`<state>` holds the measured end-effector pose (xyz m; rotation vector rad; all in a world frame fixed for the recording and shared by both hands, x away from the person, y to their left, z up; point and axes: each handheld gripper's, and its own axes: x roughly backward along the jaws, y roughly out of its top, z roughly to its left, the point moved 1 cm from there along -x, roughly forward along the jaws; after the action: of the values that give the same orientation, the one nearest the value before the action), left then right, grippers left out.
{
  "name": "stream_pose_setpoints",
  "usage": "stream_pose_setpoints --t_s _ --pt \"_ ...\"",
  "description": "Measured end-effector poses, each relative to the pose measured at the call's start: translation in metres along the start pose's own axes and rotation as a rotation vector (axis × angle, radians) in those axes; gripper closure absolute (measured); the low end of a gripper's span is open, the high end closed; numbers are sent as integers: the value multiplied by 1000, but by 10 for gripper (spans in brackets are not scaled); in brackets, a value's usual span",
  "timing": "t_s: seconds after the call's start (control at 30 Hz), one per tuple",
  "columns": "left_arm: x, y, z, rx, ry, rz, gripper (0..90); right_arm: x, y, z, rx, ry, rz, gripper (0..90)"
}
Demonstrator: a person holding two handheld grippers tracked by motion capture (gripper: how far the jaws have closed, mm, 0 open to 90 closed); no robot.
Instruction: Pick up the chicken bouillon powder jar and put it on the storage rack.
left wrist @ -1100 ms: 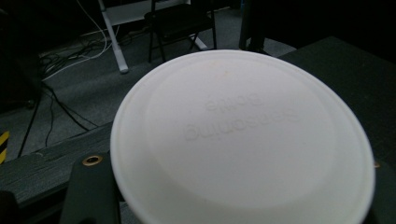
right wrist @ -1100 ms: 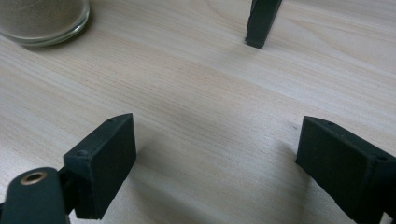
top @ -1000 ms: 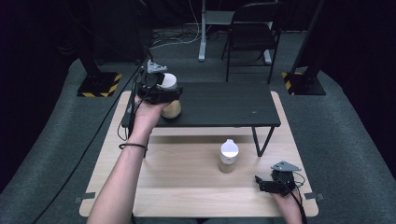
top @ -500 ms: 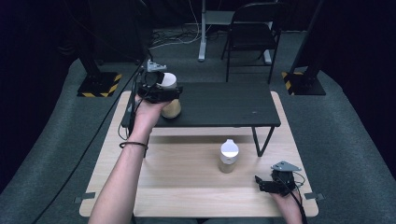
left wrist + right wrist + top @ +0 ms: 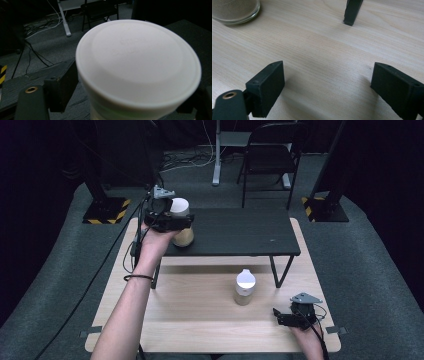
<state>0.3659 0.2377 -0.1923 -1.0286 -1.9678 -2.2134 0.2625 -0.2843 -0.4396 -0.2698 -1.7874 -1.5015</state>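
Observation:
A jar with a white lid and sandy contents stands at the left end of a low black table. My left gripper reaches around it from the left. In the left gripper view the lid sits between the black fingers, whose jaws have just been opening and look slack beside the jar. A second white-lidded jar of sand stands on the wooden table. My right gripper rests open on the wood at the near right, with nothing between its fingers.
A leg of the black table and the second jar's glass base lie ahead of the right gripper. A folding chair and cables stand on the grey floor beyond the tables.

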Motion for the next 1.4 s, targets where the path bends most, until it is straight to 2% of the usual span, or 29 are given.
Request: stream_pose_setpoints --t_s 0.37,0.6,0.77,1.03,1.4 --pt "16 -16 1 -5 10 -21 74 0 0 0 -1 0 0 106" --pt "28 -31 1 -12 -5 -48 65 0 0 0 -4 0 2 106" --pt "39 -42 -1 -32 -11 -67 63 0 0 0 -3 -1 2 106" --pt "56 -67 4 -37 -17 -88 63 0 0 0 -3 -1 2 105" --pt "73 -110 15 -21 7 -89 65 0 0 1 -4 -2 2 106"
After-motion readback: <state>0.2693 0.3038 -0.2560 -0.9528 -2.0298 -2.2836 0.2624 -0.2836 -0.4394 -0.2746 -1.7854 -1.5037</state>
